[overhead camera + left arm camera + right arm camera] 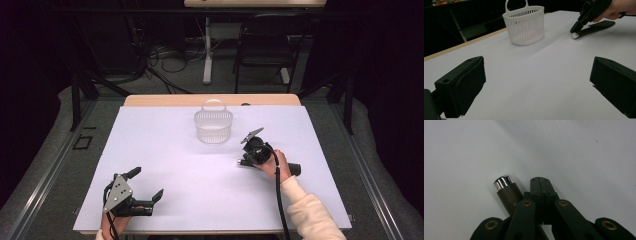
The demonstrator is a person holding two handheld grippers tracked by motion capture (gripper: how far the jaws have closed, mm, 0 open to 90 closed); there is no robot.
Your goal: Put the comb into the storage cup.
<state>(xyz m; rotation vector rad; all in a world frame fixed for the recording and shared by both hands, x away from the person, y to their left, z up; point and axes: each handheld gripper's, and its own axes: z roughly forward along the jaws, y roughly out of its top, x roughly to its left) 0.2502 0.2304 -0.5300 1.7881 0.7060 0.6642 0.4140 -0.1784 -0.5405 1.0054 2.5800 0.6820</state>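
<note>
At right of centre the right gripper (243, 161) is seen with jaws pressed together beside a chrome-tipped dark cylinder (506, 190), while the left gripper (146, 184), lower left, is spread wide.

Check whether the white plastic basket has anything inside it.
Cannot tell: the left gripper view shows the white plastic basket from the side through its slats, and the high view is too small to show its inside.

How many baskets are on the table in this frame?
1. The white slotted basket stands upright at the far middle of the table, apart from both tongs; the left gripper view shows it too. Nothing on the table could hide another.
</note>
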